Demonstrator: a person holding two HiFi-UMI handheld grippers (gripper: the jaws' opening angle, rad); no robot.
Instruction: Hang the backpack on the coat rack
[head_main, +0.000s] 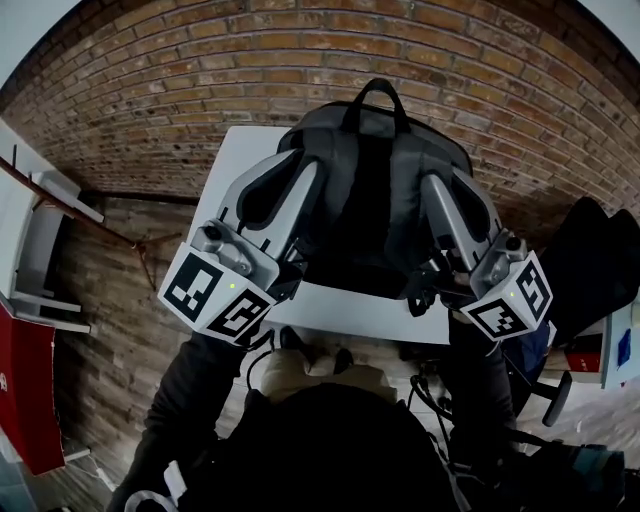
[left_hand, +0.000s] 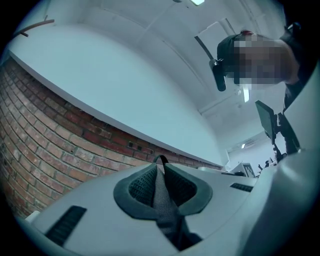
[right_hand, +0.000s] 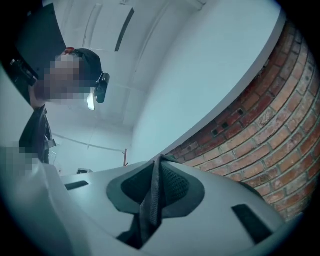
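A dark grey backpack (head_main: 365, 200) hangs upright above the white table (head_main: 340, 312), back panel toward me, its top handle (head_main: 375, 93) standing up. My left gripper (head_main: 297, 178) is shut on the left shoulder strap; in the left gripper view a strip of black mesh strap (left_hand: 162, 200) is pinched between the jaws of the left gripper (left_hand: 161, 163). My right gripper (head_main: 440, 187) is shut on the right shoulder strap, and the right gripper view shows the mesh strap (right_hand: 150, 200) clamped in the right gripper (right_hand: 159, 161). Both grippers point upward. No coat rack is clearly in view.
A red brick wall (head_main: 300, 50) rises behind the table. White shelving (head_main: 40, 250) and a red panel (head_main: 30, 400) stand at the left. A dark chair or bag (head_main: 600, 260) and a box sit at the right. The person's dark sleeves fill the bottom of the head view.
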